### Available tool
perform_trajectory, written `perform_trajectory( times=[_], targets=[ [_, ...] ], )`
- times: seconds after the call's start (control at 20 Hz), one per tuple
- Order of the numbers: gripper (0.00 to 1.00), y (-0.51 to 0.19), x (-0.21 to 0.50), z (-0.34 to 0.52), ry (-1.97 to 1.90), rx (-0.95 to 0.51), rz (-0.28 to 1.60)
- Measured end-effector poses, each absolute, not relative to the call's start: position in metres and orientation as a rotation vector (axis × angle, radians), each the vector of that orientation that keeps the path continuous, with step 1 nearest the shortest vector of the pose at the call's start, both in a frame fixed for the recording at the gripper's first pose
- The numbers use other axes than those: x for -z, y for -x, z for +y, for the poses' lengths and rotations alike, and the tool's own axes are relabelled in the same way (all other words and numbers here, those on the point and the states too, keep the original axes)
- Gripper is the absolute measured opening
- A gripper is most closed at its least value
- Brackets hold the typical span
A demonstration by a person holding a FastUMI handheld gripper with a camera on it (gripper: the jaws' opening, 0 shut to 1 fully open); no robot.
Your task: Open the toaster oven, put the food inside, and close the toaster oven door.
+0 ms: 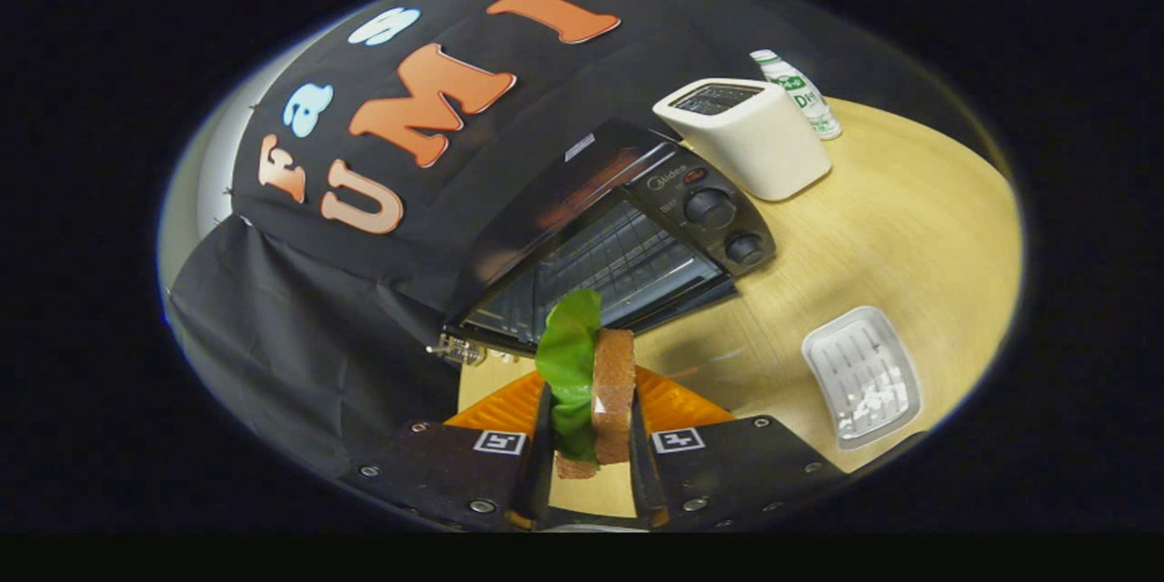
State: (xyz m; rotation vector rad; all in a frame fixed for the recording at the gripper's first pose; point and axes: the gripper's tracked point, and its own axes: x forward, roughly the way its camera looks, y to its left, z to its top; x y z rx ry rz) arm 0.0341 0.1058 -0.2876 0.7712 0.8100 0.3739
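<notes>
My gripper (591, 418) is shut on a sandwich (611, 391) of brown bread with a green lettuce leaf (568, 355), held upright on edge between the two fingers. Beyond the fingers stands the black toaster oven (618, 236) on the wooden table (909, 236). Its door hangs open, and the wire rack (609, 268) inside shows. Two round knobs (709, 209) sit on its control panel to the right of the opening. The sandwich's top reaches up in front of the oven's lowered door edge.
A white pop-up toaster (750, 136) stands behind the oven's right side, with a white bottle (800, 95) behind it. A white ribbed tray (862, 377) lies on the table to the right of the fingers. Black cloth (300, 318) hangs at the left.
</notes>
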Motion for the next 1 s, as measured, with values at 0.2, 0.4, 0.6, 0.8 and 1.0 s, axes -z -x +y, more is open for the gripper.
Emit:
perform_trajectory(
  times=[0.2, 0.4, 0.6, 0.8, 1.0],
  targets=[
    [0.36, -0.059, 0.300, 0.119, -0.870, -0.344, 0.769],
    [0.36, -0.090, 0.312, 0.127, -0.941, -0.307, 0.715],
    [0.36, -0.120, 0.323, 0.134, -1.056, -0.252, 0.666],
    [0.36, -0.143, 0.334, 0.146, -1.113, -0.207, 0.648],
    [0.36, -0.168, 0.348, 0.158, -1.181, -0.152, 0.632]
  ],
)
